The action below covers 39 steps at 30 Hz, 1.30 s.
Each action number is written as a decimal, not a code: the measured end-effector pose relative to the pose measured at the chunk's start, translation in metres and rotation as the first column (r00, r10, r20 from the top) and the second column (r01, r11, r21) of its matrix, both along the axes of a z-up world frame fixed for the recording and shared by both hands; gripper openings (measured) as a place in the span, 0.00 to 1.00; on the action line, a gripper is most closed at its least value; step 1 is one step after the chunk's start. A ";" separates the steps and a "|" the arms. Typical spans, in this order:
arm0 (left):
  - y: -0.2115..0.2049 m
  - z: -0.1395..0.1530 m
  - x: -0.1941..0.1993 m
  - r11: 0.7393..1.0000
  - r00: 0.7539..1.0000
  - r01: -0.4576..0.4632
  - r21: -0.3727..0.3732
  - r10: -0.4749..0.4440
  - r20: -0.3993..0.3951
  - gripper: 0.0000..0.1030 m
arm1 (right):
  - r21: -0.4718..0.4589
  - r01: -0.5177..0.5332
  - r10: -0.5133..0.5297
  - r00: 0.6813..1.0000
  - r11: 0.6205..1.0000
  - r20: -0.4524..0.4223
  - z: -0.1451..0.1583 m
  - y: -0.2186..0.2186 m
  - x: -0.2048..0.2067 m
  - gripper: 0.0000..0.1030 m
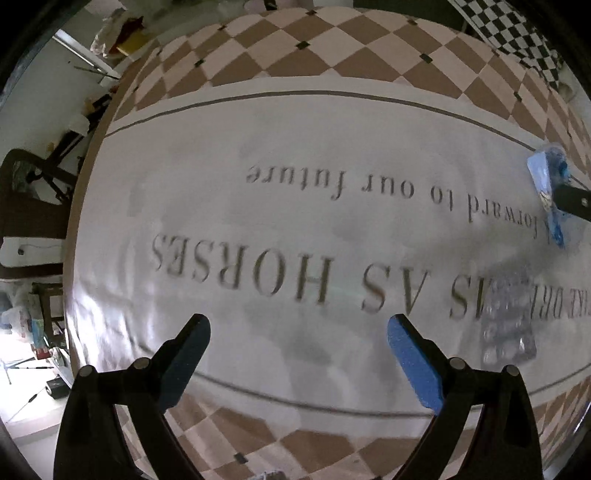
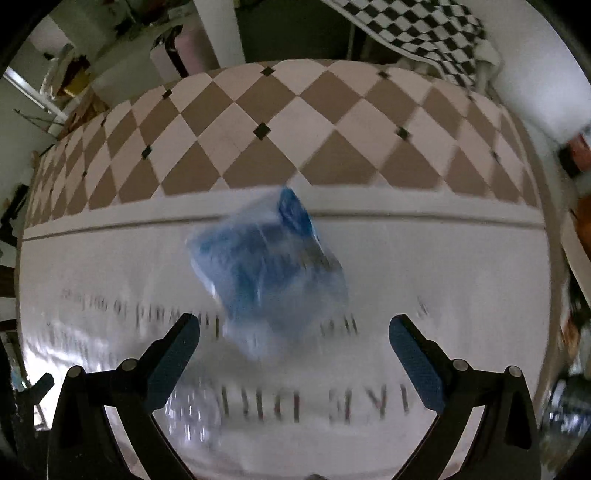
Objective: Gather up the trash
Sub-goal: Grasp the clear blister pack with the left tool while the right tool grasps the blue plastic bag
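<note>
A crumpled blue plastic bag [image 2: 269, 269] lies on the white printed tablecloth [image 2: 443, 266], blurred, just beyond and between the tips of my right gripper [image 2: 295, 350], whose jaws stand wide open around nothing. In the left wrist view the same blue bag [image 1: 548, 184] sits at the far right, with one black finger [image 1: 572, 203] of the right gripper against it. My left gripper [image 1: 299, 354] is open and empty over the lettering. A clear bubbled plastic wrapper [image 1: 509, 325] lies right of its right finger, also seen as the clear wrapper [image 2: 188, 410] low on the left.
The cloth's border is a brown and cream diamond pattern [image 1: 295, 48]. Beyond the table's left edge are a dark chair [image 1: 33, 199] and floor clutter. A black-and-white chequered cloth [image 2: 424, 26] hangs behind the table.
</note>
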<state>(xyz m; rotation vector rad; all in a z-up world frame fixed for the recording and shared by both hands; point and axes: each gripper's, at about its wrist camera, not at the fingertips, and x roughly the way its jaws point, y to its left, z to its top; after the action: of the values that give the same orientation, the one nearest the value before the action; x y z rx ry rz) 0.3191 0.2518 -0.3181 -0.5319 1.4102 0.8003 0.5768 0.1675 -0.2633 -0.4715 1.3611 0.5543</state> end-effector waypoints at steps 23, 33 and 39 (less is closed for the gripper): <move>-0.075 -0.009 0.102 0.975 0.991 0.100 -0.199 -0.078 0.112 0.81 | 0.027 0.231 -0.229 0.971 0.973 -0.063 -0.006 -0.143 0.009 0.30; -0.119 0.007 0.090 0.982 0.984 0.156 -0.105 -0.145 0.101 0.52 | 0.023 0.243 -0.241 0.968 0.970 -0.075 -0.019 -0.152 -0.002 0.30; -0.122 0.021 0.068 0.981 0.979 0.184 -0.063 -0.178 0.101 0.52 | 0.021 0.185 -0.183 0.979 0.982 -0.088 -0.017 -0.144 -0.012 0.30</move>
<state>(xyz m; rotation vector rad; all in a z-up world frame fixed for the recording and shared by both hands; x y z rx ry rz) 0.3872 0.1301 -0.2972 -0.4830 1.3815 0.5724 0.5645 0.0234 -0.2805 -0.2963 1.4597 0.4456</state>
